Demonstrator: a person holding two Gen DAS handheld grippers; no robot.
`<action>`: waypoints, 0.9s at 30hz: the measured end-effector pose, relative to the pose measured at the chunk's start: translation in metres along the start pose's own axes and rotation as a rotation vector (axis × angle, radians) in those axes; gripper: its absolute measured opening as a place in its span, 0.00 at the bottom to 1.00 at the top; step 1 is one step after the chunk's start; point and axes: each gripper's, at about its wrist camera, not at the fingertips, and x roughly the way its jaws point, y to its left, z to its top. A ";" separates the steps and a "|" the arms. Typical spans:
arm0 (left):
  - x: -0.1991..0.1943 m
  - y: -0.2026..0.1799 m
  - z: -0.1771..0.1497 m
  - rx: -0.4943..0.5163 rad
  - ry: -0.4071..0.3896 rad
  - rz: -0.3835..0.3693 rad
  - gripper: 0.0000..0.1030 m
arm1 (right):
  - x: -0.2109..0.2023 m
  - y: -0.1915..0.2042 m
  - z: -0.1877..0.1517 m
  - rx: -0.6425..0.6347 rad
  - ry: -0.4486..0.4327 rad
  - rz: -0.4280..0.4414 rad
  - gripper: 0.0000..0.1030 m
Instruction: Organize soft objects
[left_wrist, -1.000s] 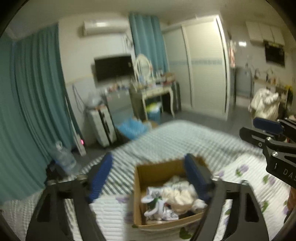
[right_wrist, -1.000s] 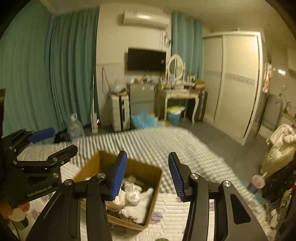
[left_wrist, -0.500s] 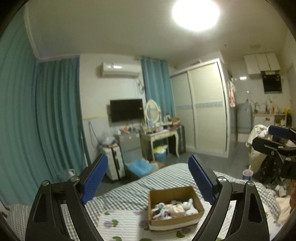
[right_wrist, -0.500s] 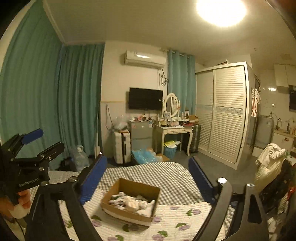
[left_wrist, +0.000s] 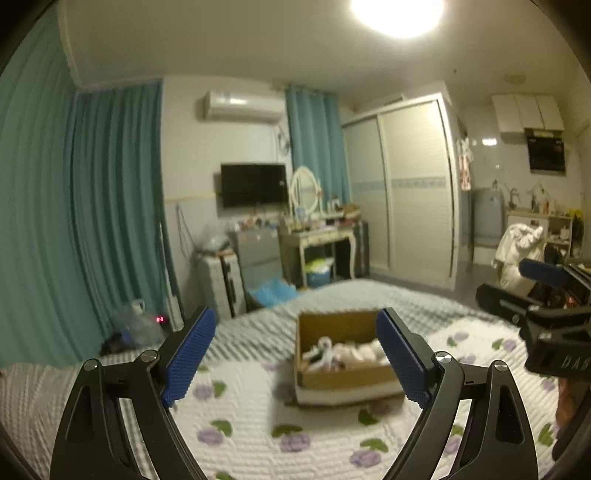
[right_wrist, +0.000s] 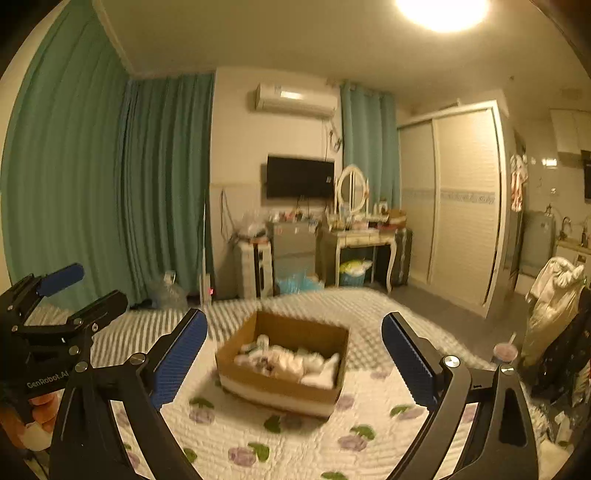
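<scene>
A brown cardboard box (left_wrist: 343, 376) sits on the flowered white quilt (left_wrist: 258, 424) of a bed and holds several white soft items (left_wrist: 343, 350). It also shows in the right wrist view (right_wrist: 291, 384), with the soft items (right_wrist: 295, 360) inside. My left gripper (left_wrist: 295, 360) is open and empty, held back from the box above the quilt. My right gripper (right_wrist: 293, 360) is open and empty, also back from the box. Each gripper shows at the edge of the other's view, the right one (left_wrist: 535, 295) and the left one (right_wrist: 66, 299).
A grey striped blanket (right_wrist: 155, 325) covers the far part of the bed. Beyond it stand teal curtains (right_wrist: 110, 184), a small fridge (right_wrist: 291, 243), a dressing table (right_wrist: 362, 236), a wall TV (right_wrist: 301, 181) and a sliding wardrobe (right_wrist: 454, 199). Clothes hang at the right (right_wrist: 554, 295).
Both grippers pulled up and back from the box, tilting towards the ceiling, then tipped back down a little. The right gripper's jaws opened wide. The box now looks smaller and farther.
</scene>
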 end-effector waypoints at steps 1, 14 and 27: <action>0.005 0.000 -0.007 0.002 0.010 0.003 0.87 | 0.008 0.002 -0.009 -0.002 0.015 -0.003 0.93; 0.015 0.005 -0.048 -0.045 0.101 0.022 0.87 | 0.036 -0.009 -0.063 0.041 0.095 -0.035 0.93; 0.013 0.007 -0.053 -0.050 0.103 0.026 0.87 | 0.033 -0.004 -0.062 0.033 0.098 -0.036 0.93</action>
